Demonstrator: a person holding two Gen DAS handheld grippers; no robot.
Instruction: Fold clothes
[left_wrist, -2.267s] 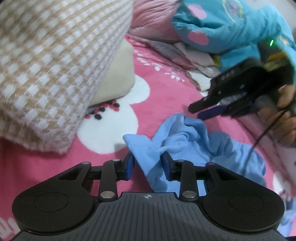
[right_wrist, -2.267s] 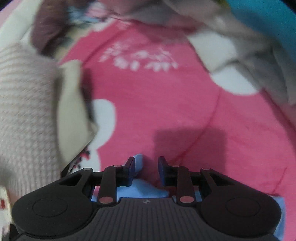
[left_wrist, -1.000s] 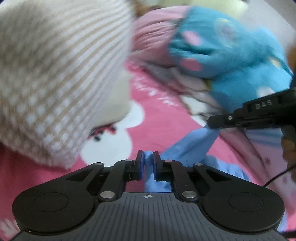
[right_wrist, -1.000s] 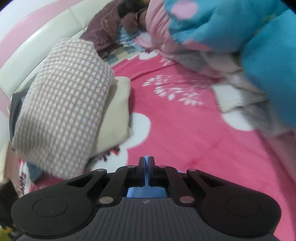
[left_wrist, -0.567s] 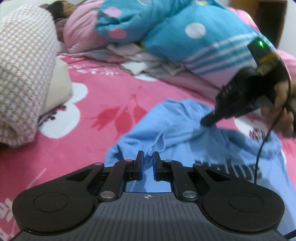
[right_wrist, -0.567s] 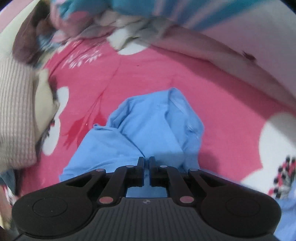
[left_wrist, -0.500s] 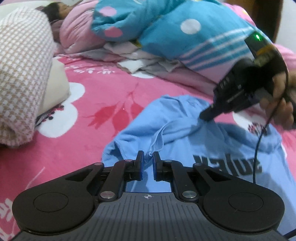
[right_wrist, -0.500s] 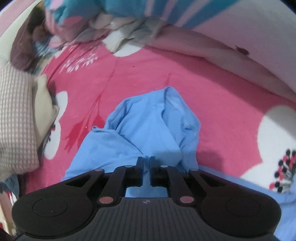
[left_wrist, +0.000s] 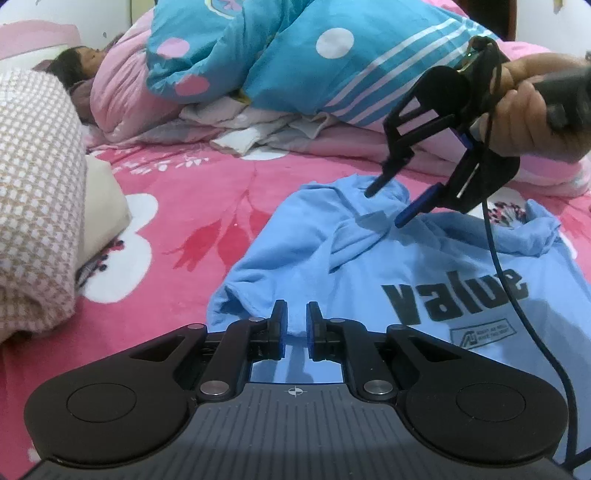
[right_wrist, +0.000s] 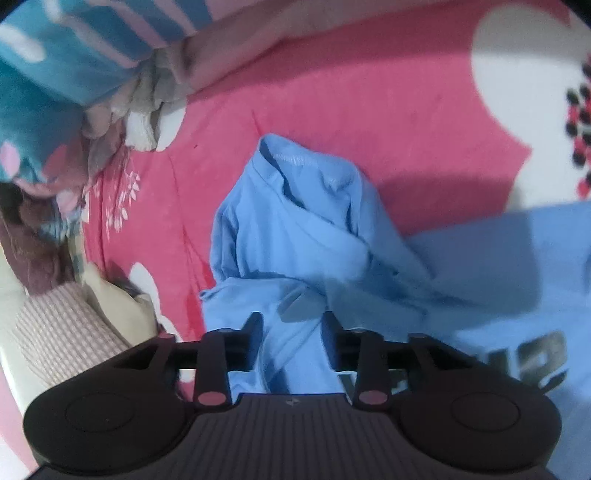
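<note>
A light blue T-shirt (left_wrist: 369, 258) with a black "value" print lies rumpled on the pink bed. My left gripper (left_wrist: 296, 325) sits at its near left hem, jaws nearly together and pinching the hem's edge. In the left wrist view my right gripper (left_wrist: 387, 206), held by a hand (left_wrist: 524, 110), hovers just above the bunched collar area. Its jaws are opening and its pads touch no cloth. In the right wrist view the right gripper (right_wrist: 291, 321) stands over a twisted fold of the T-shirt (right_wrist: 295, 229), which runs loose between its fingers.
The pink flowered bedsheet (left_wrist: 184, 192) spreads to the left. A checked blanket (left_wrist: 37, 184) on a cream pillow (left_wrist: 103, 206) fills the left edge. A blue dotted quilt (left_wrist: 295, 55) is piled at the back, and a person (left_wrist: 74, 62) lies behind it. A black cable (left_wrist: 517, 302) hangs from the right gripper.
The right gripper has rolled, spread its jaws and let go of the shirt fold. The shirt has been drawn out flatter with its print showing. The left gripper keeps its pinch.
</note>
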